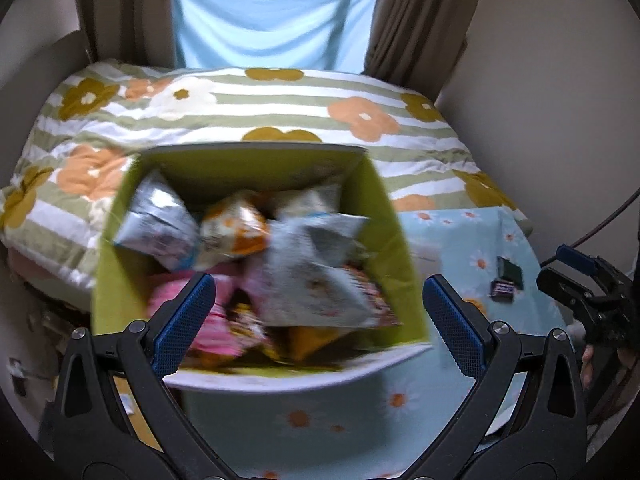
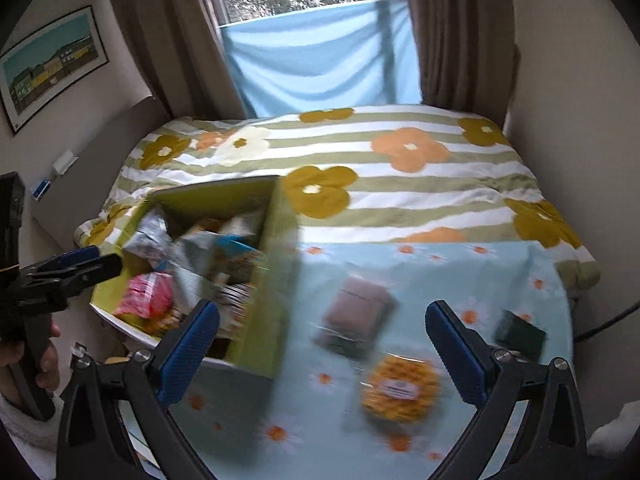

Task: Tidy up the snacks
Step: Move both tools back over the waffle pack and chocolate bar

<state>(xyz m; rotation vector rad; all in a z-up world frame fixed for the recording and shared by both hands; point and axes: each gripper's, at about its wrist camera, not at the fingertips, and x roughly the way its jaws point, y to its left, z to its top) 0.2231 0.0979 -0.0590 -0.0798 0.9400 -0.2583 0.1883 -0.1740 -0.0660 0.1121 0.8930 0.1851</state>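
Daisy tablecloth (image 2: 460,264): mid-sort, green box (image 2: 276,280) nearly full; left gripper (image 1: 318,316), right gripper (image 2: 322,352) both agape, empty; next, grab yellow packet (image 2: 400,388).

Black-framed tongs (image 1: 316,320) carry blue textured pads (image 1: 182,322) and silver screws (image 1: 137,326).

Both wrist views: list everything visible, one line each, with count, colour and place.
Open cardboard box: one, green, table's left.
Snack packets: several, silver, orange, pink, inside the box.
Loose snacks: brownish packet, round yellow pack, dark green packet, small dark bar, on the daisy-print light blue tablecloth.
Flowered striped quilt: one, behind.
Brown curtains: two, flanking the window.
Left gripper: open, over the box.
Right gripper: open, over the table.
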